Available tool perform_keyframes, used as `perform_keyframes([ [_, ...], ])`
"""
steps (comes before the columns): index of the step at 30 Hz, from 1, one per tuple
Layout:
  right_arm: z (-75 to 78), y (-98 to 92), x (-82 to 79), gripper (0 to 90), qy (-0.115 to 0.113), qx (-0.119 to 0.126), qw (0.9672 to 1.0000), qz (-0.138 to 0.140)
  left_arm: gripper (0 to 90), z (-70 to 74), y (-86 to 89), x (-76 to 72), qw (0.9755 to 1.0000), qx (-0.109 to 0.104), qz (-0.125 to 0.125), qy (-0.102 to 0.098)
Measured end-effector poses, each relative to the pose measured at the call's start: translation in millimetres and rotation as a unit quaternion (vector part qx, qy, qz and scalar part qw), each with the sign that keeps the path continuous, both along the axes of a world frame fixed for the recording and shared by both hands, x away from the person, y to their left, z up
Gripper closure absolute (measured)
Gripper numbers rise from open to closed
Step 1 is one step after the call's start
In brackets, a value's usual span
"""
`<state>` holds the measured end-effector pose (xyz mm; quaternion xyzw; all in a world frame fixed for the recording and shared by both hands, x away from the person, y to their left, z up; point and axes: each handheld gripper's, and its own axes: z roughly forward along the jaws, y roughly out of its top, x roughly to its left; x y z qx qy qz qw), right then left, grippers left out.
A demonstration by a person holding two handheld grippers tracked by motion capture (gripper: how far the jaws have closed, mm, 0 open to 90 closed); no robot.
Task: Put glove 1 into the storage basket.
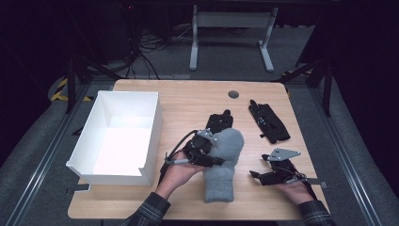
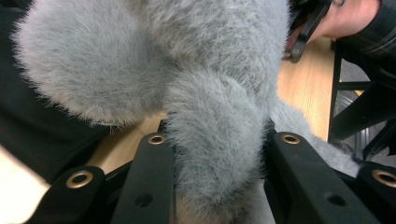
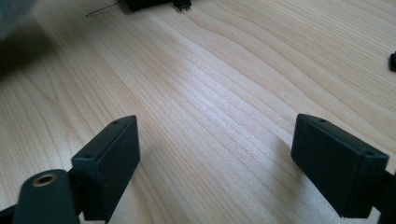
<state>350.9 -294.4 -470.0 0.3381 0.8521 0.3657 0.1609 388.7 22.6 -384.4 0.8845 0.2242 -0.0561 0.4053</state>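
Grey fleece is clamped between the jaws of the left gripper [image 1: 212,151], which is closed on a fold of the fuzzy grey mitten [image 1: 223,165]; the mitten lies lengthwise on the wooden table [image 1: 188,101], just right of the white box [image 1: 120,136], and its upper end looks raised by the grip, judged to be the start of a carry towards that box. In the left gripper view the pile [image 2: 212,140] is seen squeezed between the two black jaws, so the hold is taken to be firm. The right gripper [image 1: 256,175] is held low over bare wood with its jaws spread wide and nothing between them, seemingly kept ready. Two black gloves [image 1: 269,121] are left lying farther back. One black glove [image 1: 220,121] is partly covered by the mitten, and how much of the mitten's underside touches the table cannot be made out.
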Motion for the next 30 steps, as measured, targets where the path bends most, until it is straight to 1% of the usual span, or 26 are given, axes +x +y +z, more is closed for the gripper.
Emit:
perform_keyframes([
  [3,0.0,0.0,0.0,15.8,0.0,0.0,1.0,0.0,71.6,14.0,7.8,0.8,0.9999,-0.004,0.01,-0.008],
  [6,0.0,0.0,0.0,15.8,0.0,0.0,1.0,0.0,71.6,28.1,15.5,2.0,0.9997,0.002,0.02,-0.017],
  [11,0.0,0.0,0.0,15.7,0.0,0.0,1.0,0.0,71.6,52.6,30.8,4.0,0.9992,0.0,0.033,-0.024],
  [13,0.0,0.0,0.0,15.6,0.0,-0.001,1.0,0.0,71.6,61.3,36.5,4.7,0.9988,0.002,0.037,-0.03],
  [15,0.0,0.1,0.0,15.6,0.0,-0.001,1.0,0.0,71.6,71.2,43.8,5.7,0.9984,0.001,0.044,-0.036],
  [17,0.0,0.0,0.0,15.6,0.0,-0.001,1.0,0.0,71.6,86.1,56.2,7.8,0.9977,-0.004,0.053,-0.041],
  [18,0.0,0.1,0.0,15.6,0.0,0.0,1.0,-0.001,71.6,91.0,60.6,8.4,0.9974,-0.006,0.058,-0.044],
  [19,0.0,0.1,0.0,15.6,0.0,0.0,1.0,-0.001,71.6,91.0,60.6,8.4,0.9974,-0.006,0.058,-0.044],
  [20,0.0,0.1,0.0,15.5,0.0,0.0,1.0,-0.001,71.6,97.1,66.3,9.4,0.9969,-0.007,0.062,-0.049],
  [24,0.0,0.2,0.2,15.4,0.0,-0.001,1.0,-0.001,71.7,113.7,84.2,12.5,0.9957,-0.011,0.073,-0.055],
  [25,0.0,0.2,0.2,15.4,0.0,-0.001,1.0,-0.001,71.7,119.9,91.8,13.4,0.9948,-0.011,0.08,-0.061],
  [29,0.0,0.2,0.2,15.3,0.0,-0.001,1.0,-0.001,71.7,134.1,111.2,14.5,0.9928,-0.016,0.096,-0.07],
  [30,0.0,0.2,0.2,15.4,0.0,-0.001,1.0,-0.001,71.7,139.8,119.9,15.0,0.9918,-0.018,0.104,-0.072],
])
